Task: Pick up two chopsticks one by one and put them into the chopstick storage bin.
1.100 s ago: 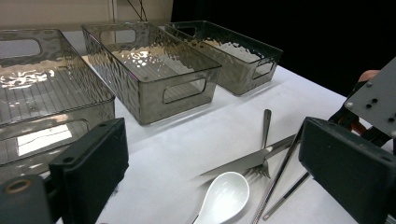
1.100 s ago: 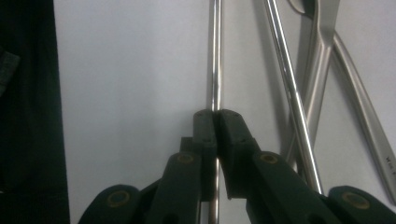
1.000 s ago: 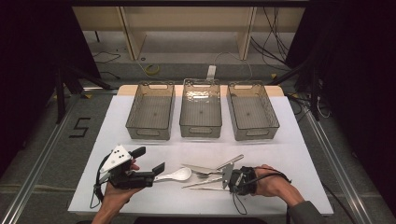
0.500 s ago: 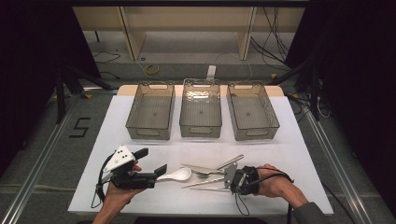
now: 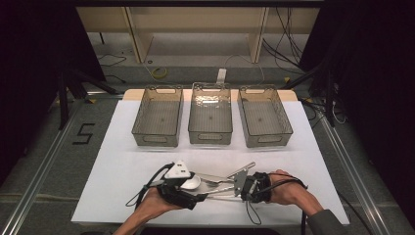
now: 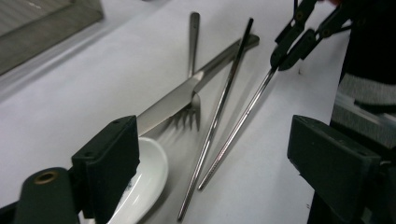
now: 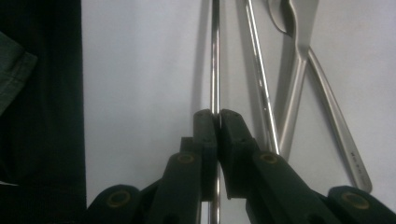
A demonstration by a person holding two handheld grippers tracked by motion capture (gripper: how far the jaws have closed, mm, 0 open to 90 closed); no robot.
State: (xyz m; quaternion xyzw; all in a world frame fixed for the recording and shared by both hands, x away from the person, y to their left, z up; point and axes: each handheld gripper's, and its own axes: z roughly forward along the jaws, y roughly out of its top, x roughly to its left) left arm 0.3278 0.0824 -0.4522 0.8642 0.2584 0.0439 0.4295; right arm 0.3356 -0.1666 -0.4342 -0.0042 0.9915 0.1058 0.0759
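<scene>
A heap of cutlery lies on the white table (image 5: 122, 166) near its front edge. It holds a white spoon (image 6: 147, 179), a knife (image 6: 175, 100), a fork (image 6: 192, 109) and two metal chopsticks. My right gripper (image 7: 218, 116) is shut on the end of one chopstick (image 7: 215, 56), which lies flat; the other chopstick (image 7: 258, 70) rests beside it. My left gripper (image 6: 219, 149) stands open over the spoon (image 5: 191, 182) and the chopstick tips. Its jaws have just been closing a little, and their pads touch nothing. In the high view, the left gripper (image 5: 195, 192) faces the right gripper (image 5: 240, 185).
Three clear bins stand in a row at the back of the table: left bin (image 5: 157, 142), middle bin (image 5: 210, 141), right bin (image 5: 266, 143). Dark shelving and cables lie beyond the table's far edge.
My left gripper has moved right and down, from beside the spoon's bowl to over the spoon and the chopstick tips. The right gripper has stayed in place on its chopstick.
</scene>
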